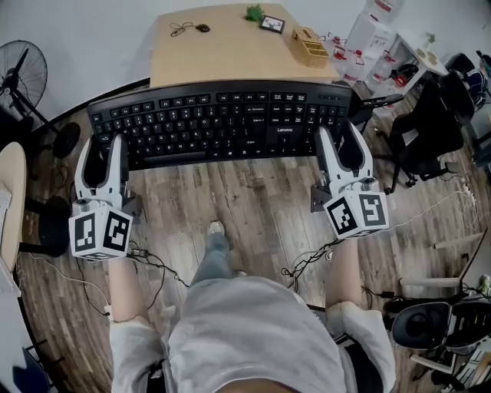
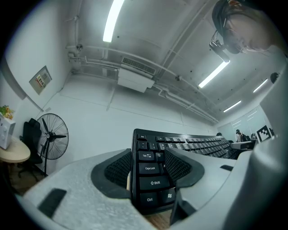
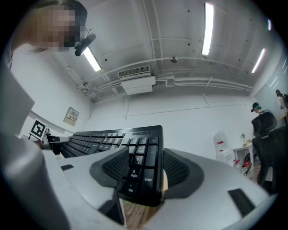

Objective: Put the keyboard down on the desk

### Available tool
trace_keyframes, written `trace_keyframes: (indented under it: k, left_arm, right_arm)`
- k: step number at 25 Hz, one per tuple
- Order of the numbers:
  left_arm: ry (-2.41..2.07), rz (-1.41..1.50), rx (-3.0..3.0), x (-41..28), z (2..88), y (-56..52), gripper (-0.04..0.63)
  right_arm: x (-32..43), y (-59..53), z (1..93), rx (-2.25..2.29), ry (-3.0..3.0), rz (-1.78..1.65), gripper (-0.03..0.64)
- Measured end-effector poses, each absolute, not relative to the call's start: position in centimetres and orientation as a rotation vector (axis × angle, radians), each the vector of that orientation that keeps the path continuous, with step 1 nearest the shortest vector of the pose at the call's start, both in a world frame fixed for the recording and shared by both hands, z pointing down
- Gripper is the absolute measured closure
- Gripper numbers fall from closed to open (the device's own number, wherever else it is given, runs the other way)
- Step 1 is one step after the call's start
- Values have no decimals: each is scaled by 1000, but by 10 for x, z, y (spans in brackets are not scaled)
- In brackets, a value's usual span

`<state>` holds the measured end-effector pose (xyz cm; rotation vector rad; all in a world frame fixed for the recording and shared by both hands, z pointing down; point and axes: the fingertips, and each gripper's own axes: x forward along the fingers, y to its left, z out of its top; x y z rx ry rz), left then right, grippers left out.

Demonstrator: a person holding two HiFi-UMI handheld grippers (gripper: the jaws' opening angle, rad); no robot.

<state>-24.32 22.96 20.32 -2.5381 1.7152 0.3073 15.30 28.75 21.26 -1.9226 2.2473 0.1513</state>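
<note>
A long black keyboard (image 1: pixel 222 120) hangs in the air, keys up, in front of the light wooden desk (image 1: pixel 230 46) and above the floor. My left gripper (image 1: pixel 105 157) is shut on its left end, the jaws clamping the Ctrl and Shift corner of the keyboard (image 2: pixel 150 177). My right gripper (image 1: pixel 342 150) is shut on its right end, the number pad of the keyboard (image 3: pixel 139 168) sitting between the jaws. Both gripper views point up toward the ceiling.
On the desk lie a mouse with cable (image 1: pixel 201 28), a small dark frame (image 1: pixel 271 24), a green item (image 1: pixel 254 12) and a wooden box (image 1: pixel 311 46). A fan (image 1: pixel 23 77) stands left, an office chair (image 1: pixel 430 127) right. Cables (image 1: pixel 303 265) trail over the wooden floor.
</note>
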Motion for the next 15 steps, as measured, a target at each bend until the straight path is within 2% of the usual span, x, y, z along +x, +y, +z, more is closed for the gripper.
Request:
trace_keyframes:
  k: [2,6,12,15]
  left_arm:
    - [1723,311,-2524,-245,199,246,364]
    - [1692,317,-2555,-245,196,166,364]
    - [1722,324,-2512,-236,195,232,364]
    - [1708,323,-2512,-245,190,186,364]
  right_arm:
    - [152,301,209,-1911,2250,153,380]
    - [150,233,202,-1952,2236,153,380]
    - [162,282,200,-1878,2256,208,380]
    - [151,239,196,-1880,2238,223,380]
